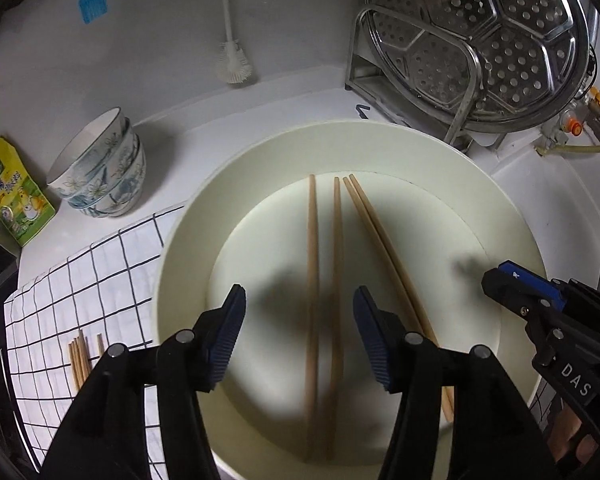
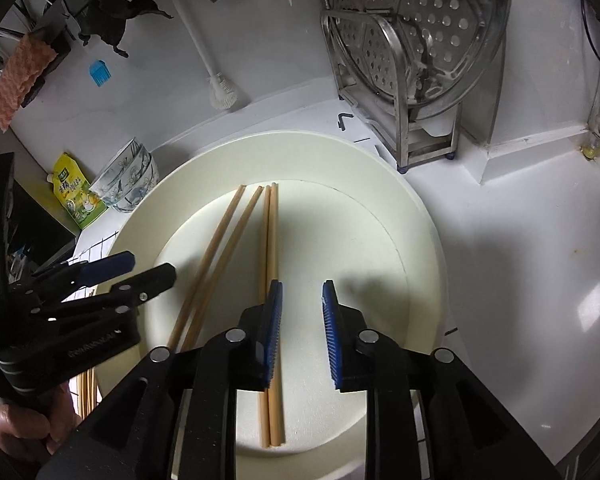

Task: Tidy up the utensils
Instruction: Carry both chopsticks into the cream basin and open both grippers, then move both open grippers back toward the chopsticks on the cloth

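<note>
Left wrist view: your left gripper over plate, jaws spread, holding nothing; two loose chopsticks run between them, touching pair lies to right. Right gripper at plate's right edge. Only here: checked cloth carrying chopstick bundle. Bowls on desk.

Right wrist view: your right gripper jaws spread, empty; pair passes under its left finger. Only here: orange rag far left.
</note>
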`<state>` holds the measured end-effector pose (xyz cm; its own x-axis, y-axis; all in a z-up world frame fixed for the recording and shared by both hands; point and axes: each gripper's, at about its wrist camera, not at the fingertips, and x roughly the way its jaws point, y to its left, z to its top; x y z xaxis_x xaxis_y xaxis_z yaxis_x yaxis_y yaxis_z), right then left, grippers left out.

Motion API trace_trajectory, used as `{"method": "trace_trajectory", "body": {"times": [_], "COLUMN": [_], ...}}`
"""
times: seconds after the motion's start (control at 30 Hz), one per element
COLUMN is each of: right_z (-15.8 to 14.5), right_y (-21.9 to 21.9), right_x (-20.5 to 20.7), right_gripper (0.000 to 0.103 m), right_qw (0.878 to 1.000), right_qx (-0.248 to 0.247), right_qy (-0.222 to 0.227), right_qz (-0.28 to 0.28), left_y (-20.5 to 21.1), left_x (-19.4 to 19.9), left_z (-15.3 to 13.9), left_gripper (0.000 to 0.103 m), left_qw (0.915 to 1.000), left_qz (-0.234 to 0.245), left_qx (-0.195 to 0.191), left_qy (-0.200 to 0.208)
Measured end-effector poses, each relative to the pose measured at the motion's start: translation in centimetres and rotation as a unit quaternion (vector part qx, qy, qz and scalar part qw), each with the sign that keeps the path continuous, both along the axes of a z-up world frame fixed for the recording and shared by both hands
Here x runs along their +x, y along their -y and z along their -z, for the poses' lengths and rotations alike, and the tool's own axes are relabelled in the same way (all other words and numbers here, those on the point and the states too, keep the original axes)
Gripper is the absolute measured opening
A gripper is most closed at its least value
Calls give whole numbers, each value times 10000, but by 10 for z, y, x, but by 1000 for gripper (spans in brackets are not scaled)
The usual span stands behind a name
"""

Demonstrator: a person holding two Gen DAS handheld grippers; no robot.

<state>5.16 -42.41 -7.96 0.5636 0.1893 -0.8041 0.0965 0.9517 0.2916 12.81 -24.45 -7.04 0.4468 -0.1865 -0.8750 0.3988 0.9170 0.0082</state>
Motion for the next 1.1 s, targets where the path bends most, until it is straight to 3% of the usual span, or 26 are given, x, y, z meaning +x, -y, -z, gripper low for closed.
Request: {"method": "trace_trajectory", "body": {"times": [0.5,1.1], "right_z": [-43,-75], "right_y": [-39,-162], "right_x": [-28,-53], "right_gripper": [26,37], "right_qw": [9993,9942], "right_qx": [-94,-426], "right_qy": [310,446], "right_qz": [-183,-881], "left_y": [-46,-183], "left_x": [-36,-71], "left_z": [-46,-75], "left_gripper": [59,66], "left_qw": [9994,9949], "left_qz": [-165,-828], "left_qx": [-69,-305], "left_qy": [287,496]}}
